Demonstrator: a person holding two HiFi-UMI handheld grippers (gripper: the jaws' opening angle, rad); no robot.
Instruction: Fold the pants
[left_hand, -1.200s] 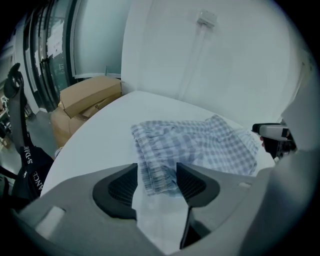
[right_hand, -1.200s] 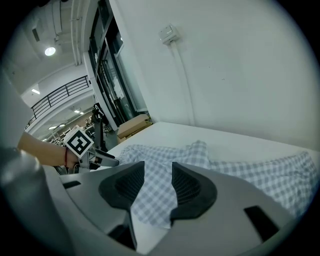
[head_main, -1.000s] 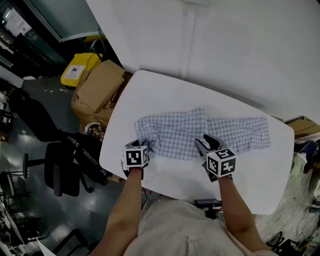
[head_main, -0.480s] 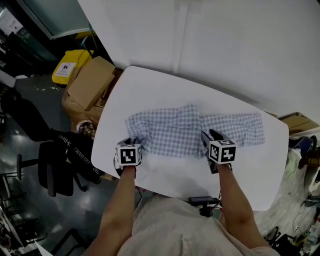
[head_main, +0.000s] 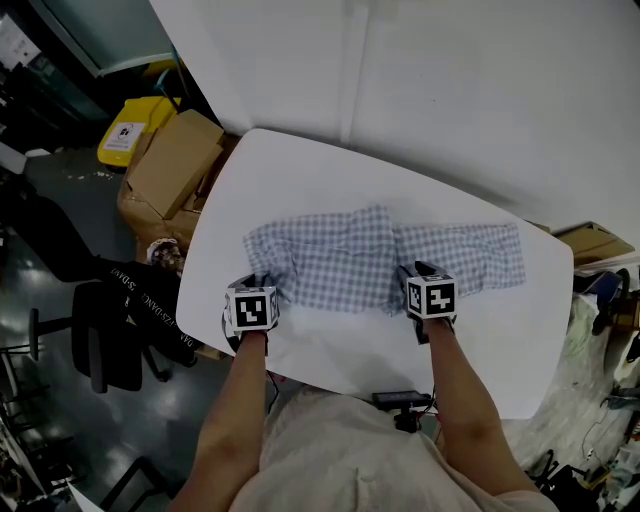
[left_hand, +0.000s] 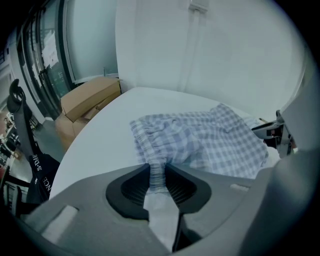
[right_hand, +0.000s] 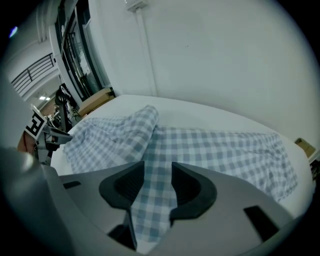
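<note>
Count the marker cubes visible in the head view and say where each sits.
2. One marker cube tops the left gripper at the waistband end of the checked pants; the other tops the right gripper at their near edge. None appears hidden.

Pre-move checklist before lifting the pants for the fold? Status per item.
1. Left gripper has a hold: ok. Its jaws have just been closing and now pinch the gathered edge of the pants.
2. Right gripper has a hold: not ok. Jaws apart, fabric only lies between them.
3. Pants fully on the table: ok.
4. Pants lying flat: not ok, bunched near the left gripper.
5. Both grippers at the pants' near edge: ok.
</note>
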